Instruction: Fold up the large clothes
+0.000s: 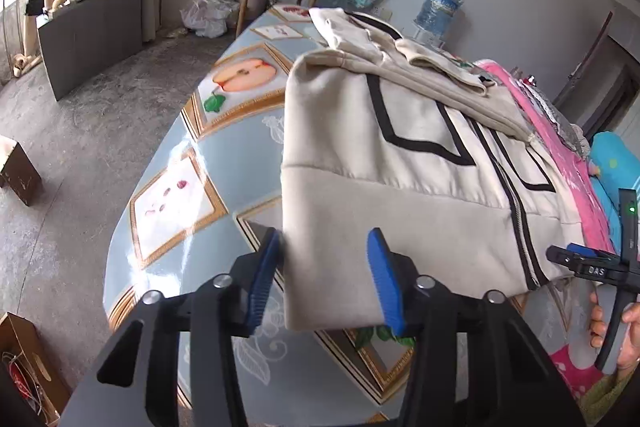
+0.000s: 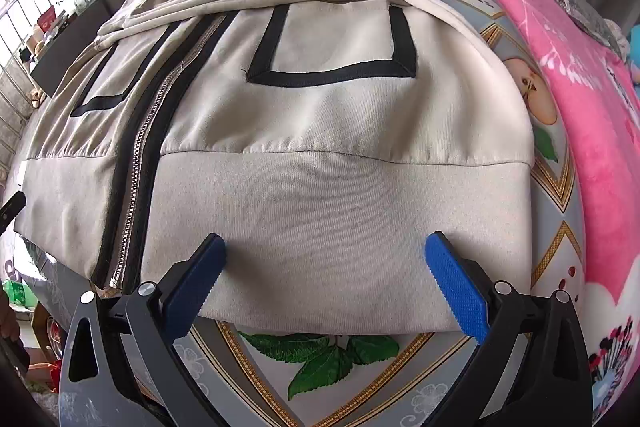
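Left tongs (image 1: 326, 279), left wrist view: jaws partly apart, straddling the jacket's (image 1: 400, 163) near-left hem corner. The pads do not look pressed on the cloth yet, so not a grip. The jacket lies flat on the table (image 1: 192, 163), zip (image 1: 516, 219) up, sleeves folded across the far end. The right tongs (image 1: 580, 259) show at the right edge, held by a hand (image 1: 616, 323); their jaw state cannot be told from here. Judgement: close on the hem band only, both layers, right at the corner, before lifting.

Right wrist view: right tongs (image 2: 324, 279) stand wide, one pad on each side of a stretch of the near hem, right of the zip (image 2: 156, 131), not pinching. Table (image 2: 560, 187) shows beyond the right edge, with a pink blanket (image 2: 592, 107) further right. Judgement: the right side should narrow onto the hem too, nearer its own corner, so both ends rise level. Lift together, carry the hem toward the collar and keep the zip straight; uneven grips would skew the fold.
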`<action>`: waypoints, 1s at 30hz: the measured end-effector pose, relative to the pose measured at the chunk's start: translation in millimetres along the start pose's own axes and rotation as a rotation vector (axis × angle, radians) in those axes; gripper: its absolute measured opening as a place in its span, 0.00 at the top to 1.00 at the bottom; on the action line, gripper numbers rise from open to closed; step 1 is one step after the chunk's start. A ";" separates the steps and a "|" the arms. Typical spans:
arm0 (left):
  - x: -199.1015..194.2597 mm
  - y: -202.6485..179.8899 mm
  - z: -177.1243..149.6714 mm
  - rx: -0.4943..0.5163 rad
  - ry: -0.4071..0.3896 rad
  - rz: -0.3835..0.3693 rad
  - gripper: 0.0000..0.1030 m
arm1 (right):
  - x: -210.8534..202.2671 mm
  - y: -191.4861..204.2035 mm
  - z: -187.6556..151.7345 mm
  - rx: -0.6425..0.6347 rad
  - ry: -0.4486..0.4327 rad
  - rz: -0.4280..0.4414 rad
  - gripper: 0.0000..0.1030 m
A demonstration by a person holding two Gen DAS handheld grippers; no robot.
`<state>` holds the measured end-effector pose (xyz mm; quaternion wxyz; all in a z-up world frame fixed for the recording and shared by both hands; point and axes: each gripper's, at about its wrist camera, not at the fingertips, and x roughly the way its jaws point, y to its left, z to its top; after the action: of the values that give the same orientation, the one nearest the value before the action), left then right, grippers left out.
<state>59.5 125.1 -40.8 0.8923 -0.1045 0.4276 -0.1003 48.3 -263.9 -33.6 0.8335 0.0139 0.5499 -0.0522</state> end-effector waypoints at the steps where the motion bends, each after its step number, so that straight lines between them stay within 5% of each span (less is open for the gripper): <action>1: 0.8 -1.2 0.8 0.005 -0.001 0.007 0.59 | 0.1 -0.3 0.1 0.000 -0.001 0.001 0.07; 14: -20.0 14.4 -18.7 -0.152 0.120 -0.105 0.75 | -2.0 -1.3 -4.9 -0.028 -0.038 0.023 0.07; 21: -17.0 16.2 -19.2 -0.201 0.088 -0.099 0.84 | -10.3 -6.6 -8.4 -0.059 -0.021 0.058 0.07; 24: -20.2 13.8 -16.9 -0.186 0.072 -0.102 0.93 | -36.1 -16.8 -19.4 -0.049 -0.080 0.082 0.07; 30: -27.5 3.2 -11.2 -0.124 0.027 -0.122 0.94 | -76.9 -56.2 -46.7 0.021 -0.139 0.079 0.07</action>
<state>34.1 134.4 -28.1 0.8706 -0.1841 0.4376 -0.1293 -30.1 -310.5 20.5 0.8710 0.0405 0.4889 -0.0259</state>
